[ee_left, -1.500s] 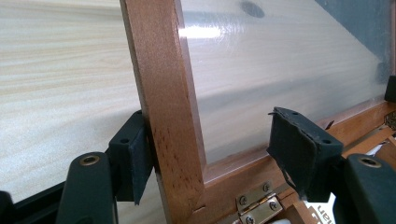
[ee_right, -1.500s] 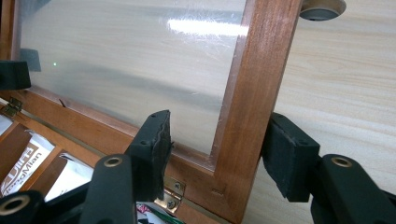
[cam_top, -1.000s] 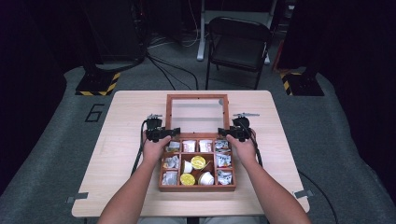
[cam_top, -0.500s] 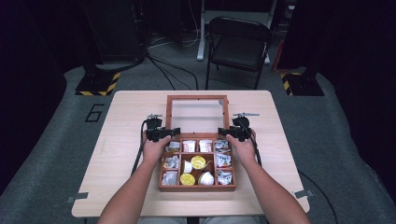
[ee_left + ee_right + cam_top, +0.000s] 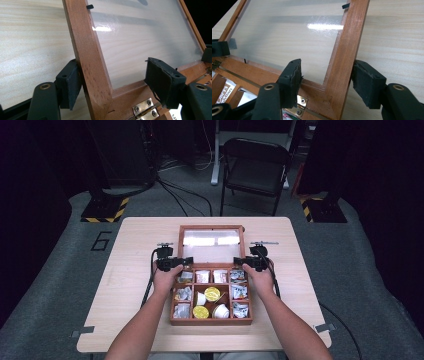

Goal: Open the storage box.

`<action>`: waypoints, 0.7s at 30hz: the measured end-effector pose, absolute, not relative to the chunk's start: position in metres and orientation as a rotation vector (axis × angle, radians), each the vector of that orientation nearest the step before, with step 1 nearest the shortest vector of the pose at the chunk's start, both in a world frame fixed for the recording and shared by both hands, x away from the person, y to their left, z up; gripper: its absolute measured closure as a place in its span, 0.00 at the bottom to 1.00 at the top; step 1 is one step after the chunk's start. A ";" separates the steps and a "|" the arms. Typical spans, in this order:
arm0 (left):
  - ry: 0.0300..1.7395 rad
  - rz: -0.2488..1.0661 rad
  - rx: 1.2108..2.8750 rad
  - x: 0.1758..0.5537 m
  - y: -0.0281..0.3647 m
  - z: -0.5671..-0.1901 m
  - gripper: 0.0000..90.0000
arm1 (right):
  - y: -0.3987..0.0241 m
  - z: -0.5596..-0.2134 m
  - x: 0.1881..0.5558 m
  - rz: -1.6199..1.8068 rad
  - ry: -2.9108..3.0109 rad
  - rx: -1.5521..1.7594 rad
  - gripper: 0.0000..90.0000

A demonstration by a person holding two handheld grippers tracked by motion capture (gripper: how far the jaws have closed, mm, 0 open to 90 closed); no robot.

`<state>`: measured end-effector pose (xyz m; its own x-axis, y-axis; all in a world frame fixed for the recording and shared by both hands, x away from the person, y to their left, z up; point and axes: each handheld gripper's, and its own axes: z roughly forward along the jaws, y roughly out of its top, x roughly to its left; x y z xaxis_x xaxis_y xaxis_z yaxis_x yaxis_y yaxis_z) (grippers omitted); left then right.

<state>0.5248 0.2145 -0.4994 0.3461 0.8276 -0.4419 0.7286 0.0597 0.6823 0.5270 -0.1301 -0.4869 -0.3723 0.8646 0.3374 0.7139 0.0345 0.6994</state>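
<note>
A: Since a second ago nothing has shifted. Both hands and the wooden box with the glass-panelled hinged lid (image 5: 212,245) sit where they were.

B: And the tongs?

A: The left tongs (image 5: 113,82) straddle the lid's side rail near the brass hinge (image 5: 143,111). The outer pad touches the wood while the inner one stands off over the glass, so they're released, not clenched. The right tongs (image 5: 325,81) bracket the opposite rail, with gaps on both sides as far as I can tell, though the outer pad is hard to judge.

B: Where's the lid?

A: Swung fully back, lying on the pale wooden counter (image 5: 135,250) behind the compartmented tray (image 5: 212,321).

B: So which step?

A: I'd judge they're poised at the lid, either about to close it or just letting go. Closing would mean pinching both rails together and lifting evenly about the hinges.

B: Anything in the way?

A: The foil packets (image 5: 184,294) and yellow-lidded cups (image 5: 212,293) sit low in their compartments. The black folding chair (image 5: 255,170) is well clear.
</note>
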 end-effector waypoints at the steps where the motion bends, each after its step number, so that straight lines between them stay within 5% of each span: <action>1: 1.407 0.135 1.686 0.525 0.214 -0.499 0.34 | -0.130 -0.487 0.527 1.252 2.124 1.642 0.45; 21: 1.479 0.070 1.656 0.528 0.213 -0.505 0.30 | -0.131 -0.492 0.530 1.273 2.125 1.763 0.41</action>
